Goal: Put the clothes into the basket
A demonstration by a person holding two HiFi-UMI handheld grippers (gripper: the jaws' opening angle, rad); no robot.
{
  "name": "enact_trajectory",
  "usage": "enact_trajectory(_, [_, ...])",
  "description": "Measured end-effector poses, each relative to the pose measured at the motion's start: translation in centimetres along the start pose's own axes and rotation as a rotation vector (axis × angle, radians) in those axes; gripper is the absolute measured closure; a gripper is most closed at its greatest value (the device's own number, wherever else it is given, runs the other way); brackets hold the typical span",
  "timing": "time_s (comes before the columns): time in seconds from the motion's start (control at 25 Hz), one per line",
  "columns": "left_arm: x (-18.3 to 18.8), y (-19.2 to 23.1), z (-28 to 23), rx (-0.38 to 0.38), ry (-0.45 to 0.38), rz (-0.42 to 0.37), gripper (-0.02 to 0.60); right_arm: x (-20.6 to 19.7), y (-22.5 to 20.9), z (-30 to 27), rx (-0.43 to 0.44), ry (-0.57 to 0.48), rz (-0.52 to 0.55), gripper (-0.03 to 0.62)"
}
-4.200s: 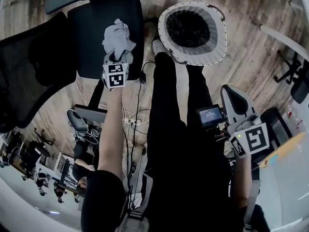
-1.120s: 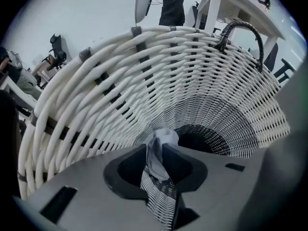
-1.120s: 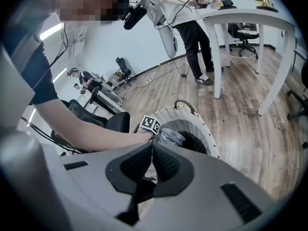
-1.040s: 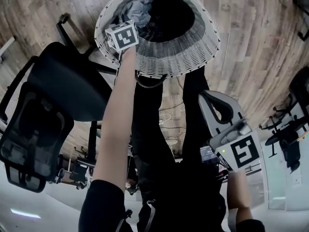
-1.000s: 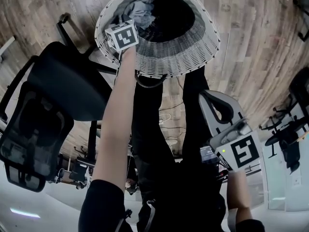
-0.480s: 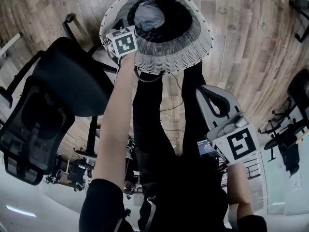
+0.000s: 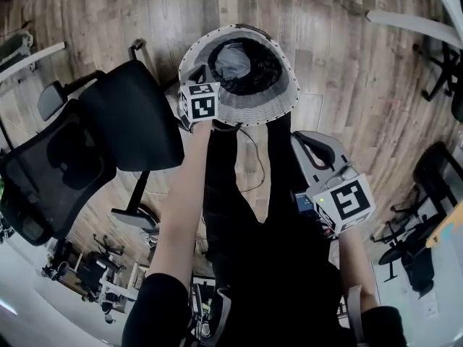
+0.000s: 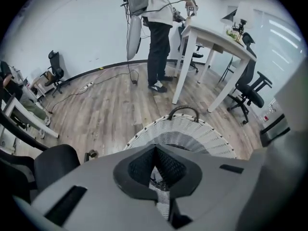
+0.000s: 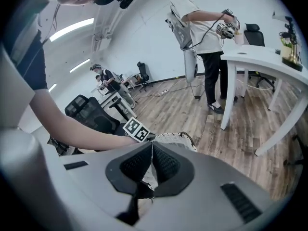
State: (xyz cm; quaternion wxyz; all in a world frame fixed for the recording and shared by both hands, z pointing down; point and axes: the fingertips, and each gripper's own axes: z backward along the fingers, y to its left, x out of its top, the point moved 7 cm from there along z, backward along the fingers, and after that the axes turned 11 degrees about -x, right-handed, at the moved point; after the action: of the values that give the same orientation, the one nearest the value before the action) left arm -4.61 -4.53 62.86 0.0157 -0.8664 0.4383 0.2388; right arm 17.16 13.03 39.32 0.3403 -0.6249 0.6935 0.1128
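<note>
The white woven basket (image 7: 249,98) stands on the wood floor in front of the person's legs. A grey cloth (image 7: 231,61) lies inside it. My left gripper (image 8: 155,153) hangs above the basket's near left rim, shut and empty; its marker cube (image 7: 199,101) shows in the head view. In the left gripper view the basket (image 8: 185,131) lies just beyond the closed jaws. My right gripper (image 9: 152,150) is shut with nothing in it, held back by the person's right side, where its cube (image 7: 341,202) shows. From there the basket (image 9: 177,139) and the left cube (image 9: 135,129) lie ahead.
A black office chair (image 7: 126,118) stands left of the basket, its seat bare. Another person (image 8: 155,28) stands by a white table (image 8: 216,44) across the room. More chairs (image 8: 250,93) and a cable on the floor sit further off.
The left gripper, earlier carrying the grey cloth over the chair, then at the basket's rim, has lifted away empty; the cloth stays in the basket. Both grippers have risen.
</note>
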Motion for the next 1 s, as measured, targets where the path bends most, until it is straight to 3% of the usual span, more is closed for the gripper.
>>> enact_trajectory(0.16, [1.4, -2.9, 5.5, -0.081, -0.042, 0.036, 0.571, 2.3, 0.3, 2.9, 0.012, -0.016, 0.058, 0.577])
enact_trajectory(0.4, [3.8, -7.4, 13.8, -0.124, -0.114, -0.008, 0.571, 5.7, 0.4, 7.2, 0.043, -0.067, 0.112, 0.577])
enact_trajectory(1.0, [9.3, -17.0, 36.0, -0.308, -0.501, -0.119, 0.572, 13.6, 2.5, 15.2, 0.132, -0.289, 0.184, 0.577])
